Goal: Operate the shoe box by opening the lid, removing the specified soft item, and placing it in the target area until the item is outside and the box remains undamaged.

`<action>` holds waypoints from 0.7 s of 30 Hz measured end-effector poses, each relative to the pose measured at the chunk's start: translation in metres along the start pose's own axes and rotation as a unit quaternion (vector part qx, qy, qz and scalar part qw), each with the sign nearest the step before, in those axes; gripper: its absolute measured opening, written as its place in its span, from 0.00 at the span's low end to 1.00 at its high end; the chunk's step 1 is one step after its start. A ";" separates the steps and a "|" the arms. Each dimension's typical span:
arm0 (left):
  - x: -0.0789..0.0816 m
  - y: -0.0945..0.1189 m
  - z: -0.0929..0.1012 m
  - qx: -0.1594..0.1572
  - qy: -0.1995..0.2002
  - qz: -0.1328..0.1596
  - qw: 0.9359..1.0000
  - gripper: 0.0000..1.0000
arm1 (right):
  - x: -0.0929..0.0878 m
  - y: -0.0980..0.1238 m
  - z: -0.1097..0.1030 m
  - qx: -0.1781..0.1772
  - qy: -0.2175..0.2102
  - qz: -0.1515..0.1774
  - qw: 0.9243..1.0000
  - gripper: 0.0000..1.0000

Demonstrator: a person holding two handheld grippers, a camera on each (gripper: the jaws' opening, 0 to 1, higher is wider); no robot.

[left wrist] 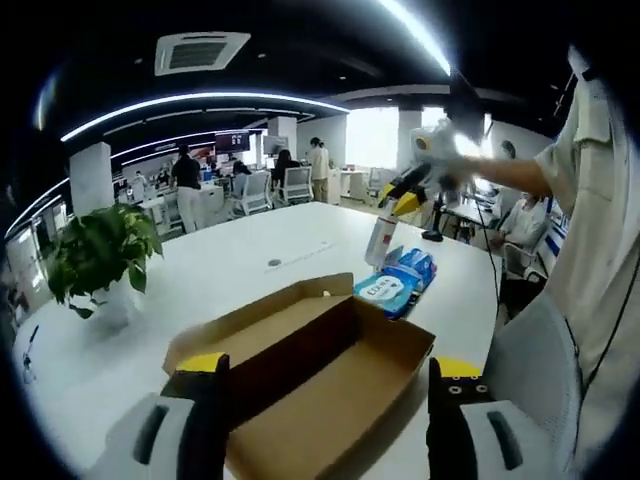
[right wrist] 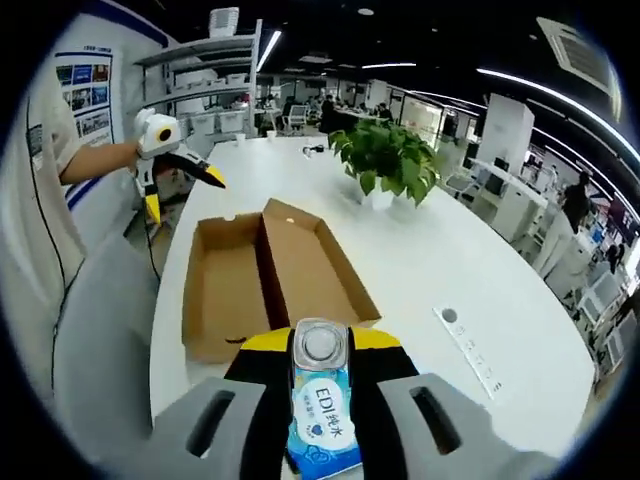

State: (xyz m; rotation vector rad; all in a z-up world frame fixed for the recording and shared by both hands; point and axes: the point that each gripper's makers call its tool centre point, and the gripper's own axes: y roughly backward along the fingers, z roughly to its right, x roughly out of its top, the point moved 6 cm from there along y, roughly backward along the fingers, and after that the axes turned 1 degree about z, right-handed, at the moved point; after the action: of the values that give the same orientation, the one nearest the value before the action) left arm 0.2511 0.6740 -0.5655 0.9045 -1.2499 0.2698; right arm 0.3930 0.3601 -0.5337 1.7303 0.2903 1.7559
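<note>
A leafy potted plant (right wrist: 385,160) stands on the big white table (right wrist: 440,260), well apart from the middle. A small round grommet (left wrist: 274,263) and a long flat strip (right wrist: 470,350) sit flush in the tabletop. Beyond, office chairs (left wrist: 292,184), people standing (left wrist: 186,170), a shelving unit (right wrist: 215,75), a ceiling air vent (left wrist: 200,50).

Shoe box (right wrist: 265,275): matt brown cardboard. Table (right wrist: 420,270): smooth, white, faintly glossy. Tissue pack (right wrist: 322,420): shiny plastic wrap.
</note>
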 end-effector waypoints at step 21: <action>-0.010 0.015 -0.007 0.020 0.022 -0.011 1.000 0.98 | -0.026 -0.021 0.046 0.040 0.078 -0.038 0.995 0.18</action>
State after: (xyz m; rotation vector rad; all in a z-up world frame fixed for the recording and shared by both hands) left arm 0.2437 0.6916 -0.5683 0.9414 -1.1971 0.2962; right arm 0.4411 0.3479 -0.5618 1.6168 0.4925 1.8495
